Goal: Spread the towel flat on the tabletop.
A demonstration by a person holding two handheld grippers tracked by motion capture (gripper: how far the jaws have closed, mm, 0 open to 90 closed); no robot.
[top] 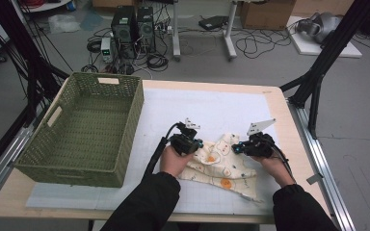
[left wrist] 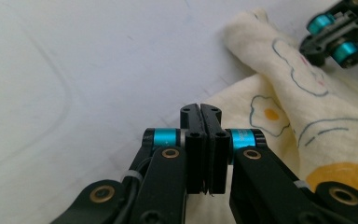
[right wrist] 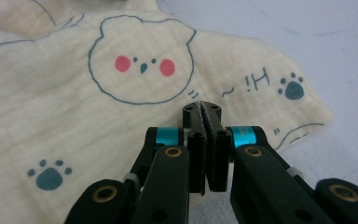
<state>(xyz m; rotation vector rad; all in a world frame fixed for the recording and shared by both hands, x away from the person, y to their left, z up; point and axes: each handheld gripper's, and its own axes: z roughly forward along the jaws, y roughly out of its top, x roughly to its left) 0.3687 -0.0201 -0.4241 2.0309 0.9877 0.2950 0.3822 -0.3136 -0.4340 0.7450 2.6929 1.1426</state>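
A cream cloth [top: 224,166] printed with fried eggs, bears and paw marks lies crumpled on the white mat, between my two grippers. My left gripper [top: 200,144] is at the cloth's left edge, my right gripper [top: 236,148] at its upper right part. In the left gripper view the jaws [left wrist: 200,109] are pressed together at the edge of the cloth [left wrist: 307,107], with no fabric seen between them; the right gripper [left wrist: 335,37] shows farther off on the cloth. In the right gripper view the shut jaws [right wrist: 201,106] hover over the cloth [right wrist: 74,102], just below a bear face.
A green woven basket [top: 72,168] stands on the left part of the table, close to my left forearm. The white mat [top: 212,103] stretches behind the cloth. The table's right edge [top: 294,139] runs near my right gripper.
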